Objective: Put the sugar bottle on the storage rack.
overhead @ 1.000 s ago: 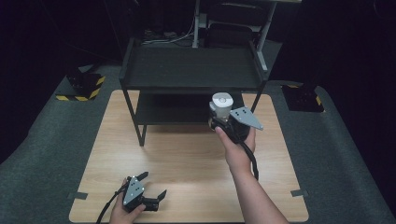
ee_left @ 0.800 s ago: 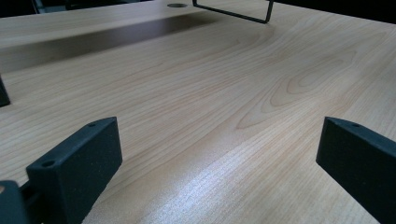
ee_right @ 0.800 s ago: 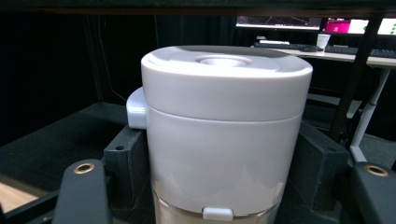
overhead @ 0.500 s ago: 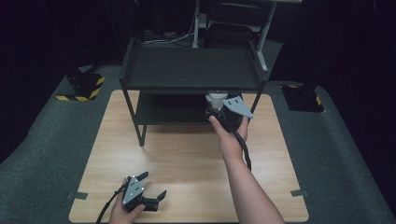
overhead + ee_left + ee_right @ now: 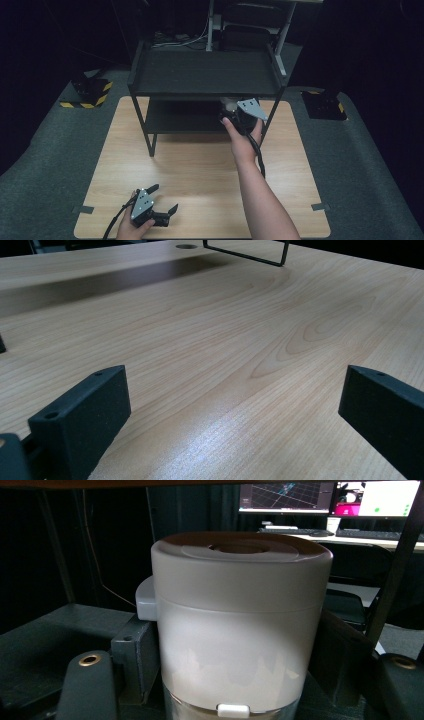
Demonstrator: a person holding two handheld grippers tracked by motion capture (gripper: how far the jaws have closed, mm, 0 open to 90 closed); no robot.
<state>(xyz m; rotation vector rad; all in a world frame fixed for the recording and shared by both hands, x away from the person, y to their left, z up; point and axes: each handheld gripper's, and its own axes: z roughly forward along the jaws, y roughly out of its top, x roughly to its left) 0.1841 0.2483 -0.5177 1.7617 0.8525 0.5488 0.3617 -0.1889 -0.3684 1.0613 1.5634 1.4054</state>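
Between the right tongs (image 5: 240,680) sits a white lidded canister (image 5: 240,630), upright, jaws clamped on its two sides, a small tab sticking out at its left under the lid. Seen from the high view, right tongs (image 5: 235,111) are at the front edge of the black shelf unit (image 5: 200,75), under its top shelf, just above the lower shelf (image 5: 180,117); canister (image 5: 229,104) mostly hidden there, just a pale bit showing beside the grey plate. Right hand (image 5: 242,137) reaches forward over the table (image 5: 190,165) to the rack's right front leg. Whether the canister's base touches the lower shelf: cannot tell.

Left tongs (image 5: 162,204) low at the near-left corner of the table, jaws wide apart, nothing between them; left hand (image 5: 131,227) holds them from the bottom edge. Left gripper view: bare wood grain between the two black jaws, rack foot (image 5: 245,252) far off at top. Monitors (image 5: 330,497) glow behind the rack in the right gripper view.
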